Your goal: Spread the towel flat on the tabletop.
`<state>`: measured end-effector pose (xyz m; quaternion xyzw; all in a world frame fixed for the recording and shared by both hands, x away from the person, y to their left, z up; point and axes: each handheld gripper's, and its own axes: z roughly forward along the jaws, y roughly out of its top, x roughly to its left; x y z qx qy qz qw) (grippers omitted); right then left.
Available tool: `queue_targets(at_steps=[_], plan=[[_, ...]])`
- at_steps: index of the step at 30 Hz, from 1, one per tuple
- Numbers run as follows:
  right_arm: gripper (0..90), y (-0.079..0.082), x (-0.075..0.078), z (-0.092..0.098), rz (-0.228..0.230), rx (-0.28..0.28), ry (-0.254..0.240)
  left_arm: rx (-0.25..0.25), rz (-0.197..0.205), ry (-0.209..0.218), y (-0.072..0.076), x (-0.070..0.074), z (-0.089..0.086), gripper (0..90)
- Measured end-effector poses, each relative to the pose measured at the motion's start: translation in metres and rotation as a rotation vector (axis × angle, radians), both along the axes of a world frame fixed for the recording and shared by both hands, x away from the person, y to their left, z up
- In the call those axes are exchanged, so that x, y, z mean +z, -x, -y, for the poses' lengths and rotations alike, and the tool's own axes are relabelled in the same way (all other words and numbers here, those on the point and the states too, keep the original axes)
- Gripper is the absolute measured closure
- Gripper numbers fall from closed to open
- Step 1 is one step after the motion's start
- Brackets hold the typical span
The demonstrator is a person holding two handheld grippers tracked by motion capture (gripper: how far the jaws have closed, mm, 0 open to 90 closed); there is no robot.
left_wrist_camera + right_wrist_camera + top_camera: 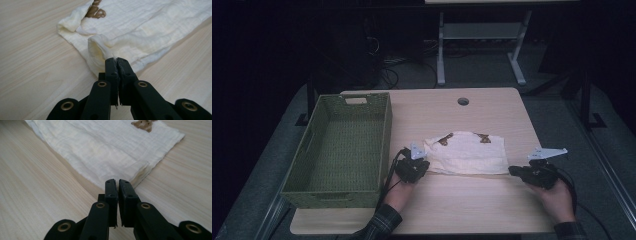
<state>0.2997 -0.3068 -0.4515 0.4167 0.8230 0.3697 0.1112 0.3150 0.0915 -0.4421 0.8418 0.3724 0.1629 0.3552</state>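
Surface (452,210) of pale wood grain took up the middle of the high view, with a round hole (463,101) near its far edge. At the left of that frame stood the green woven basket (384,135), its long side running along the surface's left edge. Right of the basket, well apart from it and about the centre of the frame, lay the folded cream cloth (467,155), flat on the wood, with brown printed figures along its upper edge.

Your left hand (399,192) came in from the bottom of the frame, in a plaid sleeve, and held the left tongs (422,162) at the cloth's lower left corner. In the left gripper view those tongs (117,61) were pinched tight on a rolled-up fold of the cloth (140,30), a wisp of fabric showing between the jaws; a brown print sat at the top of that frame.

Your right hand (557,197) held the right tongs (513,171) at the cloth's lower right corner. In the right gripper view the right tongs (117,182) stood nearly closed, a thin slit between the jaws, tips right at the layered corner of the cloth (105,147); whether fabric was caught between them you could not tell.
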Motion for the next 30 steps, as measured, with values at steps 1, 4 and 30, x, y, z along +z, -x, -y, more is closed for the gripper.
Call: queue_targets(at_steps=[1,4,30], plan=[[85.2,0.001,0.002,0.001,0.007,0.002,0.001,0.000,0.001,-0.002,0.001,0.001,0.000,87.4],[85.2,0.003,0.005,0.002,0.018,0.001,-0.001,-0.004,0.004,-0.009,0.002,0.002,0.000,87.4],[86.9,0.005,0.006,0.005,0.038,-0.005,0.008,0.024,0.013,0.073,-0.004,0.004,-0.001,88.6]])
